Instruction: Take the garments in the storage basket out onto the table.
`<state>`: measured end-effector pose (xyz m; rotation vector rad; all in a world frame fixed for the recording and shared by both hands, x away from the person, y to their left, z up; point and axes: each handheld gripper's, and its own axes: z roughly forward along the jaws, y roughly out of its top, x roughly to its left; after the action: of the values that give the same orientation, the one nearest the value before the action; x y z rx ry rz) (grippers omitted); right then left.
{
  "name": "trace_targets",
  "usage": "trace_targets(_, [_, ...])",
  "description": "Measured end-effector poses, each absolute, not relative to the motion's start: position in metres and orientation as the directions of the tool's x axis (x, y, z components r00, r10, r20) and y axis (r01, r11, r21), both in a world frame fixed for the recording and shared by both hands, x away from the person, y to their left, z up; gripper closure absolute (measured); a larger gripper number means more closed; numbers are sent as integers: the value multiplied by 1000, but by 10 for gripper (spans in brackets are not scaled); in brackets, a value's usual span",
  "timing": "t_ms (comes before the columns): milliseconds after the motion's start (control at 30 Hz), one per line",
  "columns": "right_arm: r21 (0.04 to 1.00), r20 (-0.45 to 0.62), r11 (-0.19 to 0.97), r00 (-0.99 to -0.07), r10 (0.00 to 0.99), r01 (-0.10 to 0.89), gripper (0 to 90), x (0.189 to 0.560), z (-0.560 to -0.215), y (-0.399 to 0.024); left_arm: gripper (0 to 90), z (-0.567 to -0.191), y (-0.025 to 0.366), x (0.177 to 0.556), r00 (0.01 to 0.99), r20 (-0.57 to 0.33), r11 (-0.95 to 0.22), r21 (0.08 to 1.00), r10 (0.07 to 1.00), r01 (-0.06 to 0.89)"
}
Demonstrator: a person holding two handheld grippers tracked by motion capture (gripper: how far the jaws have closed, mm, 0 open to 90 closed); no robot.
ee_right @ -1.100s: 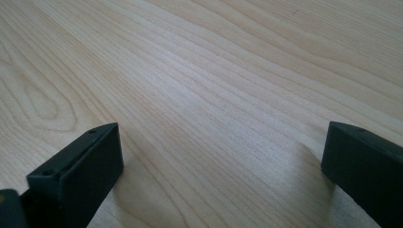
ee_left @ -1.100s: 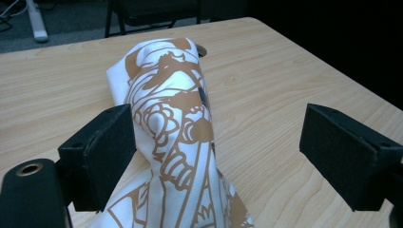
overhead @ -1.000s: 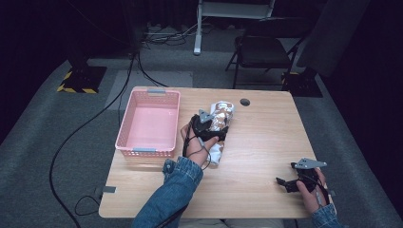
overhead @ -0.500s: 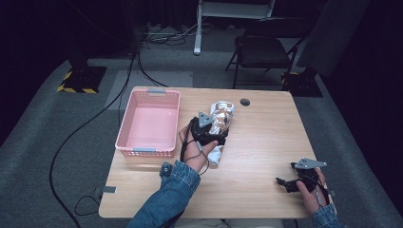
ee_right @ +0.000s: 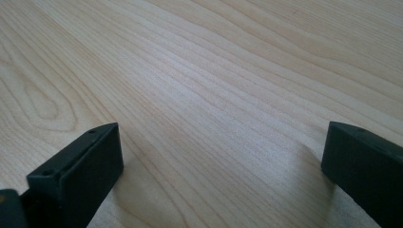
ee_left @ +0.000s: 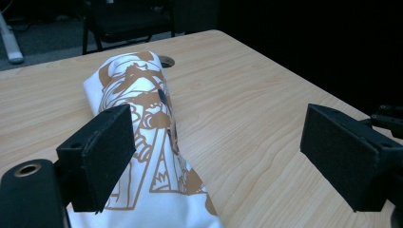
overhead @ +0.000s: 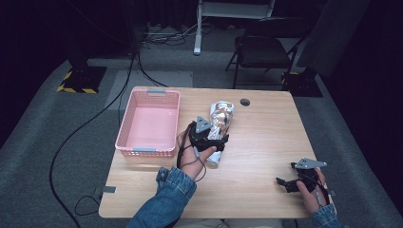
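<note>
The rolled cloth (overhead: 219, 130), white with a brown print, lies on the counter (overhead: 266, 142) just right of the pink basket (overhead: 148, 124), apart from its wall. Its long axis runs from the near end, by the person's left hand, away toward the far edge and the small round hole (overhead: 244, 101) in the counter top, leaning a little to the right as it goes. The left hand-held gripper (overhead: 209, 137) sits over the near half of the roll. In the left gripper view its jaws stand wide, and the cloth (ee_left: 142, 137) passes beside the left-hand jaw while bare wood fills most of the gap toward the other jaw. So the roll lies off to one side of the opening, not centred in it, and nothing is pressed between the pads. By my reading, that offset is what the next move turns on: the left hand-held gripper would need to slide sideways across the roll's axis until both jaws straddle it before closing. The right hand-held gripper (overhead: 297, 182) rests well apart, near the right front corner of the counter, jaws wide and empty over plain wood in the right gripper view. The left hand is plainly the nearer one and the likely one to take the cloth, with the basket close on its left if that is where the roll is to go.
</note>
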<state>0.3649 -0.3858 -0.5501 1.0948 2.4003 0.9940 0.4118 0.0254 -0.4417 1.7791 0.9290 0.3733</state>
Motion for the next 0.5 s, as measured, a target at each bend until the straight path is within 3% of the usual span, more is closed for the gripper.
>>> trace_targets(500, [708,-3,464,-655,756,532,0,365,-550,-386,118,-447,40,391,670,-159,-134,922,726,364])
